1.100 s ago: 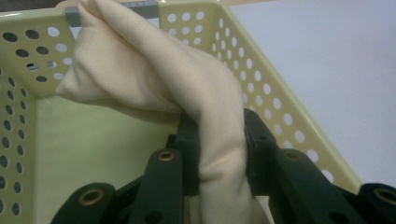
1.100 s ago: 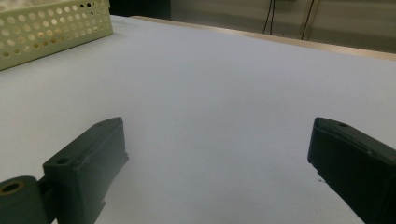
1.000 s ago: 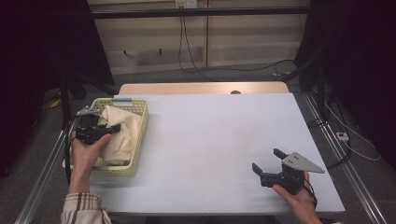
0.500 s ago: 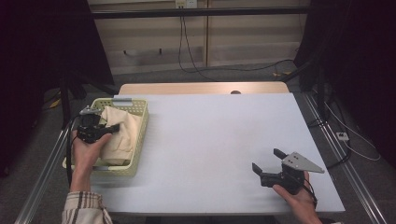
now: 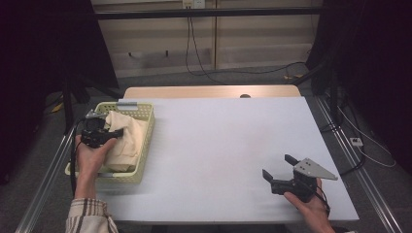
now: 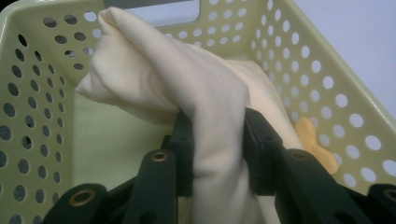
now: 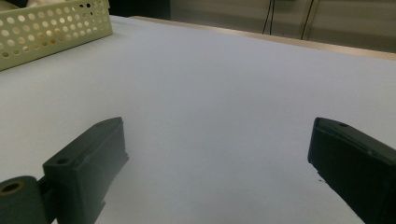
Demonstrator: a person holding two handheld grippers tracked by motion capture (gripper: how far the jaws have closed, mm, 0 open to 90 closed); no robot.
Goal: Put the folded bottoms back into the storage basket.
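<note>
High view, table: a white table (image 5: 218,150) fills the middle, bare but for the things below.
Basket: a pale yellow perforated basket (image 5: 145,127) stands at the table's left edge, its long axis running away from the person.
Cloth: a cream cloth (image 5: 127,138) lies bunched inside the basket, one fold drawn up toward the left gripper.
Left gripper: the left gripper (image 5: 115,132) reaches into the basket from its outer side; in the left gripper view its jaws pinch a fold of cloth (image 6: 205,107), which rises up and away between them.
Right gripper: the right gripper (image 5: 280,166) rests near the table's near right corner, jaws spread wide with nothing between them, well apart from the basket.
Key relation: the left hand (image 5: 92,156) alone is at the cloth; any lift goes up and out over the basket rim.
Change: against the earlier frames the left jaws have just been easing apart slightly with the fold between them; the right hand is unchanged.
</note>
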